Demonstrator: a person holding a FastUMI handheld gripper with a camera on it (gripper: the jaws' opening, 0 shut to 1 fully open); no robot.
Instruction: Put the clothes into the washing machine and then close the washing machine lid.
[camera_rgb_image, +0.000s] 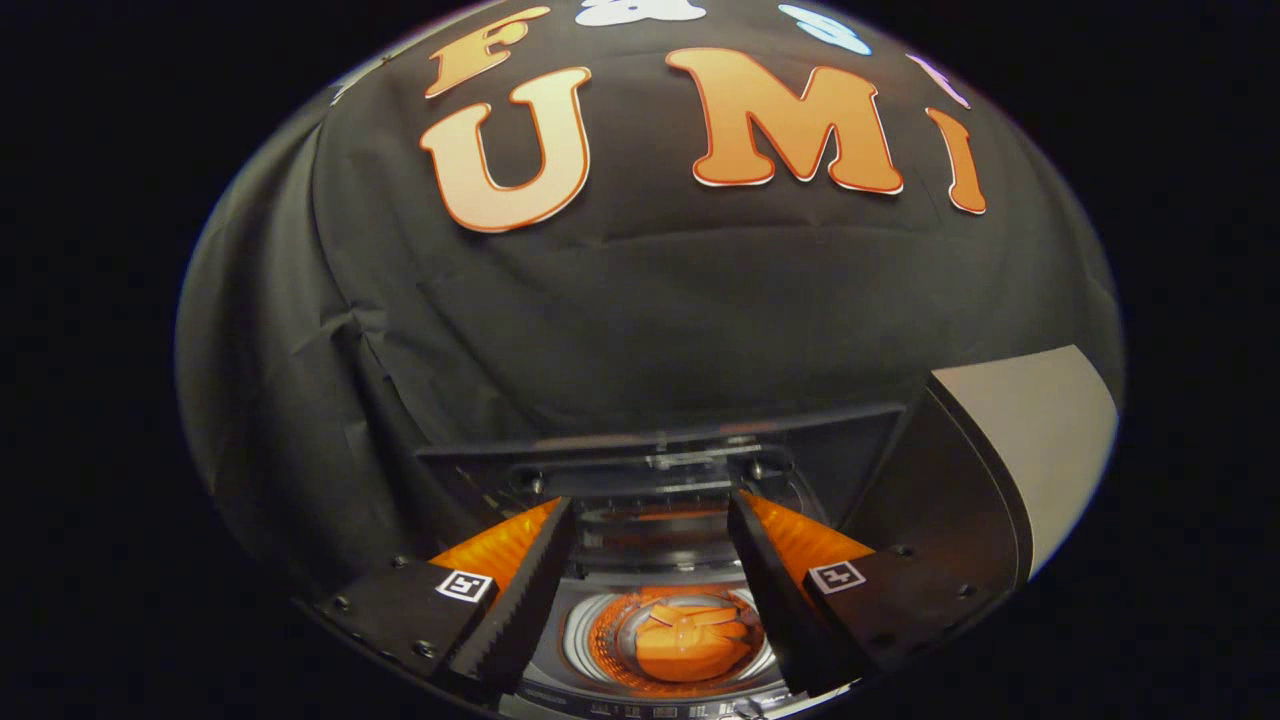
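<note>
An orange garment (690, 645) lies folded at the bottom of the washing machine's round drum (590, 640), below and between my fingers. The machine's lid (850, 450) stands raised behind the opening, a dark panel with a window in it, just beyond my fingertips. My gripper (650, 503) hovers above the drum, open, with nothing between its fingers. The toothed left finger (520, 600) and the right finger (775, 590) frame the opening on either side. The control strip (650, 710) at the machine's near edge is partly hidden.
The booth's black cloth wall (650, 300) hangs close behind the raised lid. A pale grey panel (1040, 430) with a dark curved edge stands to the right of the machine.
</note>
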